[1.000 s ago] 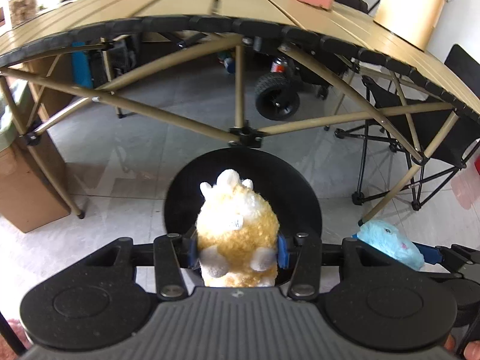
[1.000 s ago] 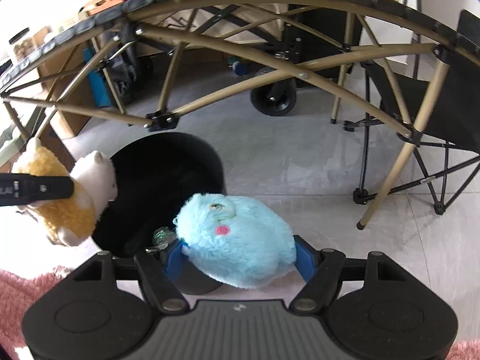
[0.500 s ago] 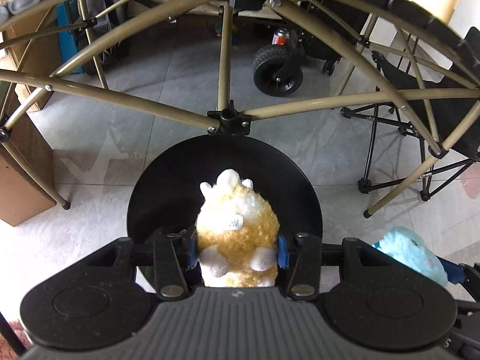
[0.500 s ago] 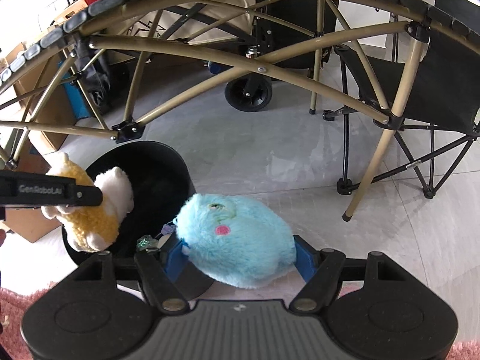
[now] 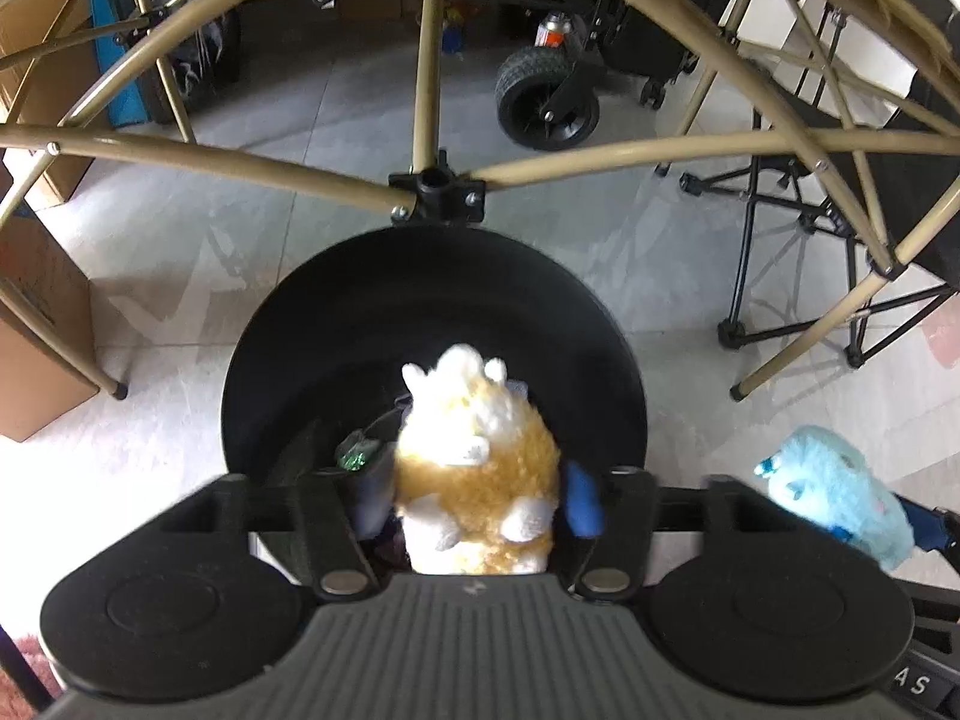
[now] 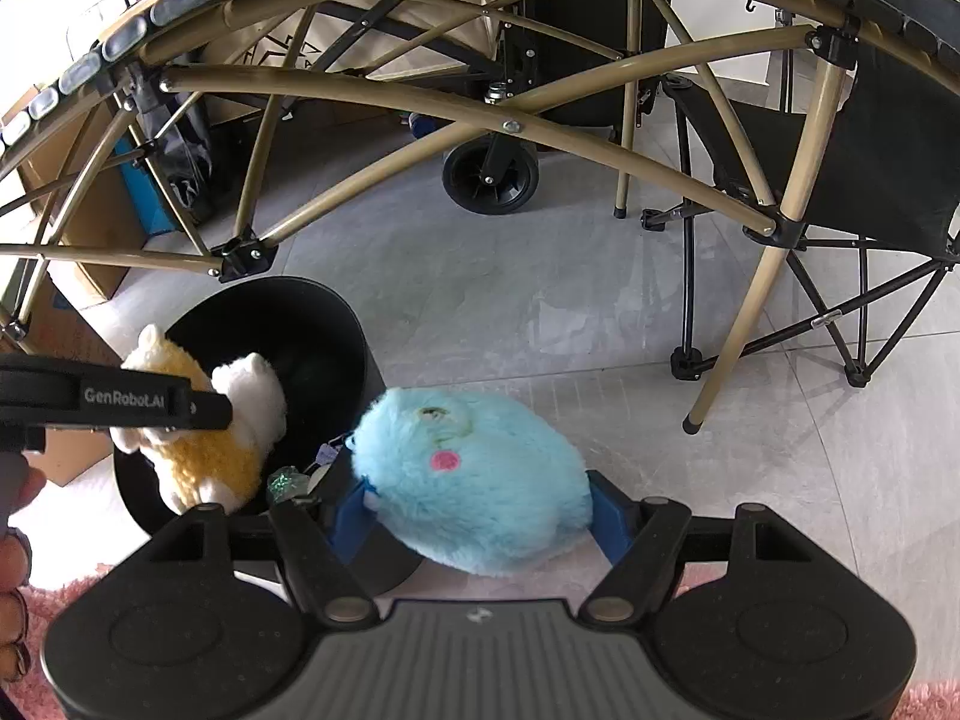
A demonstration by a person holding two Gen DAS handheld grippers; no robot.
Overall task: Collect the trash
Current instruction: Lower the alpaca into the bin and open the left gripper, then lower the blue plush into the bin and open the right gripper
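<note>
Pale grey tiled floor [image 5: 336, 138] beneath the tan tubular frame [image 5: 198, 156] of a folding bench, whose slatted edge runs along the top of the right wrist view. Left: brown cardboard boxes [image 5: 36, 324]. Centre back: a black rubber wheel [image 5: 543, 99]. Right: a black folding camp chair [image 6: 870, 138]. Pink shaggy rug [image 6: 42, 612] at the near lower corners.

Compared with one second earlier, the left wrist view sits lower and nearer the round black plastic bin [image 5: 432, 276], which now fills more of the frame, and the bench top has left that view. The left gripper [image 5: 474, 498] has just been opening: its blue fingers [image 5: 581, 501] stand apart from the flanks of the yellow-and-white plush toy [image 5: 474, 468], which is still between them, over the bin mouth. The right gripper [image 6: 480, 516] is unchanged, its fingers [image 6: 348, 513] pressed on the round light-blue plush toy [image 6: 474, 480], just beside the bin's rim [image 6: 360, 354].

Inside the bin, small crumpled wrappers, one glittery green [image 5: 357, 456], lie at the bottom.
</note>
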